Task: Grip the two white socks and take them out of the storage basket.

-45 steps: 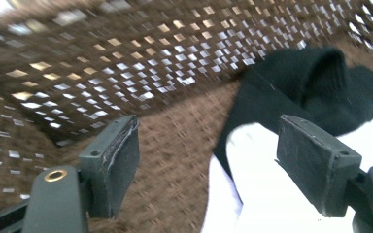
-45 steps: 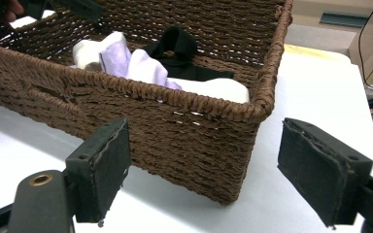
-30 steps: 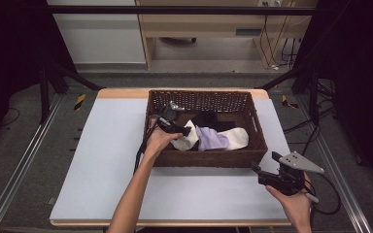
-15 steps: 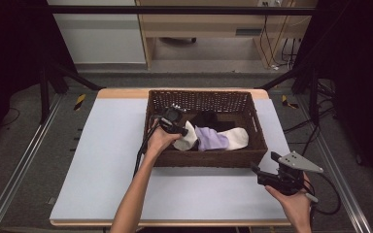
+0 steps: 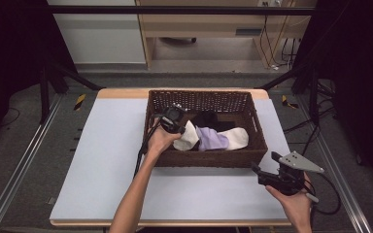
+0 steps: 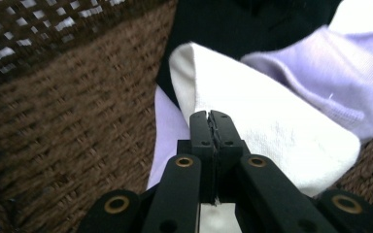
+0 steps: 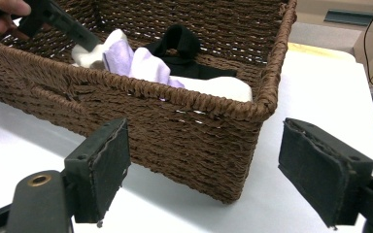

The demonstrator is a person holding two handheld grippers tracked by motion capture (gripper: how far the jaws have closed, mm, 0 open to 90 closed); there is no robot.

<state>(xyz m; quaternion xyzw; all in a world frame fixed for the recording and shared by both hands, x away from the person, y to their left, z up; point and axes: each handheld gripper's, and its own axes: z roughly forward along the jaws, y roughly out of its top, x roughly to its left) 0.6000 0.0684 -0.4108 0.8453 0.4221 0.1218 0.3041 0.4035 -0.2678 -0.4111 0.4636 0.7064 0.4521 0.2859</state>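
Note:
A brown wicker basket (image 5: 204, 160) stands on the white table and holds a white sock (image 5: 187, 137), a purple-and-white sock (image 5: 212, 138) and a black sock (image 5: 209, 119). My left gripper (image 5: 179, 129) reaches into the basket's left end. In the left gripper view its jaws (image 6: 211, 116) are pressed together at a fold of the white sock (image 6: 272, 131), with the purple sock (image 6: 315, 73) beyond. My right gripper (image 5: 258, 171) hovers over the table off the basket's front right corner. It is wide open (image 7: 233, 174), facing the basket wall (image 7: 175, 121), with nothing between the jaws.
The white table (image 5: 102, 160) has bare room left of and in front of the basket. Its front edge runs close under my right hand. Cables (image 5: 325, 204) trail from the right gripper. Black frame legs (image 5: 48, 87) stand beyond the table's corners.

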